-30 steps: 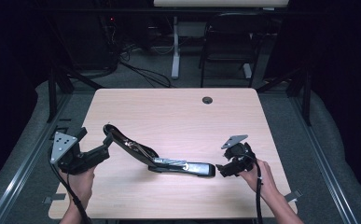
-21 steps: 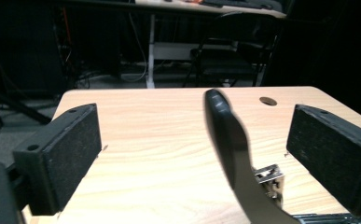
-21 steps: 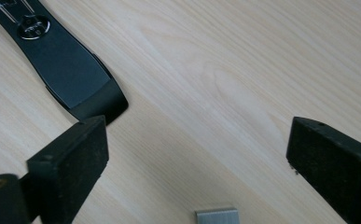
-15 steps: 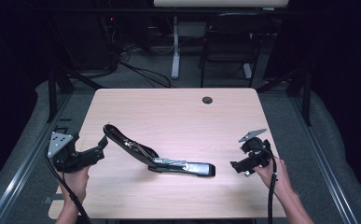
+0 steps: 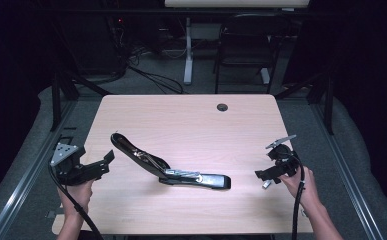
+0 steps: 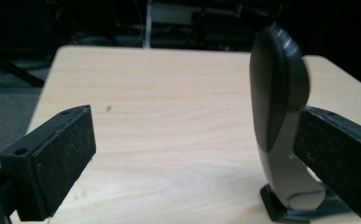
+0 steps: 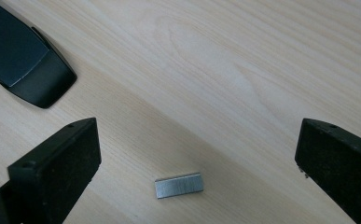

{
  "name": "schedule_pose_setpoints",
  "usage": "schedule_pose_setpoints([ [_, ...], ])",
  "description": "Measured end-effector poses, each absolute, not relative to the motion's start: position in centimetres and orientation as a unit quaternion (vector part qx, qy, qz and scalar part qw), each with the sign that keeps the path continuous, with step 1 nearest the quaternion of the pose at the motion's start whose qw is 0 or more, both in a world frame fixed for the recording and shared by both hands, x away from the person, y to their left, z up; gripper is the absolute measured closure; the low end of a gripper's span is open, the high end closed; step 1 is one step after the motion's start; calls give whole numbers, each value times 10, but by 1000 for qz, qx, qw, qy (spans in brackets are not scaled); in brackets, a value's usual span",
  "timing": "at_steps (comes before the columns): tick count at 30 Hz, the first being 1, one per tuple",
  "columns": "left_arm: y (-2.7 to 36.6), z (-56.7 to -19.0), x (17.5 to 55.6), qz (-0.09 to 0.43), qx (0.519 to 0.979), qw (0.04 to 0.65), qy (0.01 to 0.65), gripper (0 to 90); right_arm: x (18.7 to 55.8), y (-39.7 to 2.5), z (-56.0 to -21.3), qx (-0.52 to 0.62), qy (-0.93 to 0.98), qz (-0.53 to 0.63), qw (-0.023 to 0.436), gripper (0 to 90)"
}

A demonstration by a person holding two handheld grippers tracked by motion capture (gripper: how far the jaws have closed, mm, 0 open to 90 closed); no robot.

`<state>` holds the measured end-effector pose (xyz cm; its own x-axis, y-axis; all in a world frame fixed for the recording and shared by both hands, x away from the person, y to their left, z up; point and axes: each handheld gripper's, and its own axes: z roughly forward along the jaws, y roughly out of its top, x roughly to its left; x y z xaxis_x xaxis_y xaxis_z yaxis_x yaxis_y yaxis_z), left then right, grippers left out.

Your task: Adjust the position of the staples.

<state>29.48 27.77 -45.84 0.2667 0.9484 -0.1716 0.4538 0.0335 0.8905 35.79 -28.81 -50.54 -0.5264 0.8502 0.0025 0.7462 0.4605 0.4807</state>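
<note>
Your right claw is hanging wide open over the tiny staple strip — thin, stiff, slippery; pinch its long sides; your left claw is gaping empty beside the stapler.

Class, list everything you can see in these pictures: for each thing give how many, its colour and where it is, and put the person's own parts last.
stapler: one, black with a silver metal channel, swung open on the table's middle, between the two grippers.
strip of staples: one, silver, flat on the table between the right gripper's jaws, apart from both.
table: one, light wood, with a small dark round hole near its far edge.
chair: one, dark, on the floor beyond the table.
cables: several, dark, on the floor beyond the table.
left gripper: one, black, jaws open, at the table's left edge.
right gripper: one, black, jaws open, over the staples.
hands: two, one holding each gripper.
</note>
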Motion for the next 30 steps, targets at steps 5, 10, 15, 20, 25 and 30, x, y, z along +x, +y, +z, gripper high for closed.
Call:
schedule_pose_setpoints([
  [5, 283, -474, 308, 221, 666, 445, 556, 0, 362, -296, -511, 492, 837, 220, 94, 0],
  [10, 288, -478, 312, 209, 665, 445, 563, 0, 367, -298, -518, 485, 851, 189, 69, 74],
  [15, 289, -480, 315, 199, 670, 445, 560, 0, 370, -298, -529, 466, 868, 164, 43, 192],
  [20, 287, -480, 318, 204, 670, 443, 560, 0, 370, -296, -532, 453, 879, 147, 34, 335],
  [25, 286, -487, 325, 185, 683, 431, 560, 0, 369, -292, -536, 448, 885, 124, 23, 436],
  [30, 287, -487, 324, 191, 675, 435, 564, 2, 373, -291, -536, 428, 898, 100, 5, 480],
])
